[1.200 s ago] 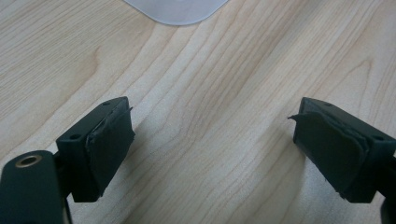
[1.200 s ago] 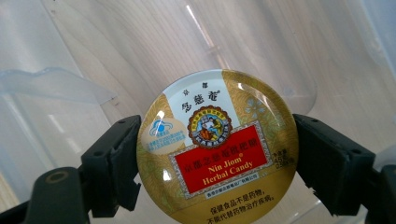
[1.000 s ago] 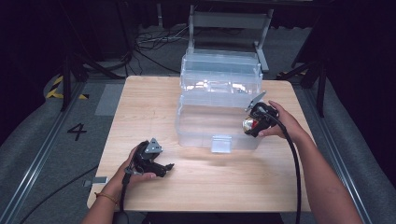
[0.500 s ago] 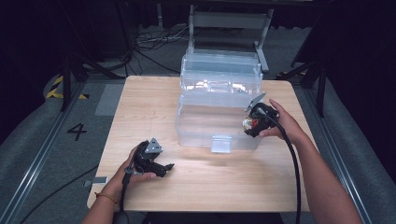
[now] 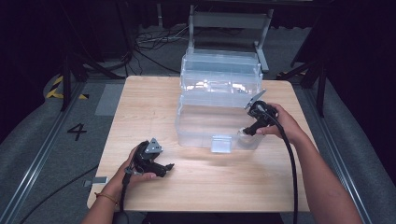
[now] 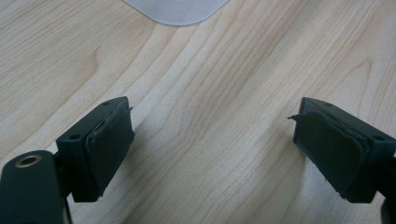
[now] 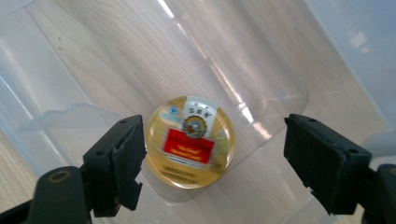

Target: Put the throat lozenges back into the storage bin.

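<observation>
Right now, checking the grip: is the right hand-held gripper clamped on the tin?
No: its jaws stand wide apart, the round tin lying loose between them.

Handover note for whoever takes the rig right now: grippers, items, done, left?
Left gripper: open, empty, low over the wooden table near the front edge.
Right gripper: open, above the clear plastic bin.
Round yellow tin with a red label: lies on the bin floor between the right jaws, close to one pad; the other stands clear.
Done: tin looks dropped in the bin.
Left: probably withdraw the right gripper; the bin lid stands open.
</observation>
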Tool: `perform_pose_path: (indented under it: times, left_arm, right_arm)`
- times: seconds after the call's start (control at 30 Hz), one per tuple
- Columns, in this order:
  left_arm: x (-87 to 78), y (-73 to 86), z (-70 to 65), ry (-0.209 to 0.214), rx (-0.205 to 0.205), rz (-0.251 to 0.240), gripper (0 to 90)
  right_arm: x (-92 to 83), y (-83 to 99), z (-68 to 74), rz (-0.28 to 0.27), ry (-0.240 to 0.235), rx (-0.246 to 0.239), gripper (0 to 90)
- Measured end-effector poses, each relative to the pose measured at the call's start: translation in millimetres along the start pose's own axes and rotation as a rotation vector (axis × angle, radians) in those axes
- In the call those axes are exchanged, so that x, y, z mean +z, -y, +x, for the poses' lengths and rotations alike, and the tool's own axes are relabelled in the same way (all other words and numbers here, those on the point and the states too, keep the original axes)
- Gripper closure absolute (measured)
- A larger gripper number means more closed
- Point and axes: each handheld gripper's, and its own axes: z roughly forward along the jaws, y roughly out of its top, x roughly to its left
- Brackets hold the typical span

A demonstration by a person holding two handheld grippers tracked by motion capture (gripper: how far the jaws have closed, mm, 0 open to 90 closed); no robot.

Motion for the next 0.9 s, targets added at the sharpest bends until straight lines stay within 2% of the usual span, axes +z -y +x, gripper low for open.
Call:
perform_pose_path:
  times: [0.1, 0.2, 0.33, 0.53, 0.6, 0.67, 0.73, 0.8, 0.87, 0.9]
  left_arm:
    - [-0.1, -1.2, 0.2, 0.001, 0.006, 0.007, 12.5]
    - [-1.2, -6.2, -2.9, -0.013, 0.007, 0.039, 16.0]
    - [-4.3, -14.0, -9.1, 0.005, 0.032, 0.015, 21.0]
    - [-22.2, -45.0, -20.0, -0.025, 0.093, -0.055, 22.4]
    - [-30.4, -58.9, -21.2, -0.027, 0.109, -0.077, 22.9]
    - [-35.0, -71.2, -22.2, -0.045, 0.134, -0.076, 23.2]
    - [-37.0, -84.8, -21.5, -0.028, 0.137, -0.088, 23.3]
    - [-36.0, -95.9, -22.4, -0.041, 0.169, -0.083, 23.9]
    - [-34.0, -101.7, -22.7, -0.038, 0.176, -0.084, 24.4]
    - [-31.4, -106.5, -22.4, -0.038, 0.174, -0.072, 24.4]
  right_arm:
    - [-5.1, 1.3, 1.0, -0.029, 0.022, -0.017, 22.2]
    - [-15.2, 3.9, 0.7, -0.095, 0.033, -0.030, 22.8]
    - [-26.1, 5.8, -1.0, -0.164, 0.053, -0.039, 24.1]
    - [-43.3, 3.4, -8.7, -0.257, 0.058, -0.040, 25.7]
    - [-51.2, -0.1, -14.6, -0.290, 0.080, -0.034, 27.6]
    - [-56.1, -3.7, -20.0, -0.308, 0.096, -0.031, 28.5]
    - [-61.2, -9.3, -27.5, -0.323, 0.131, -0.030, 30.3]
    - [-64.8, -14.0, -35.3, -0.348, 0.140, -0.021, 31.5]
    - [-65.8, -16.9, -38.6, -0.355, 0.147, -0.013, 31.8]
    - [-67.4, -20.0, -42.7, -0.364, 0.168, -0.014, 32.6]
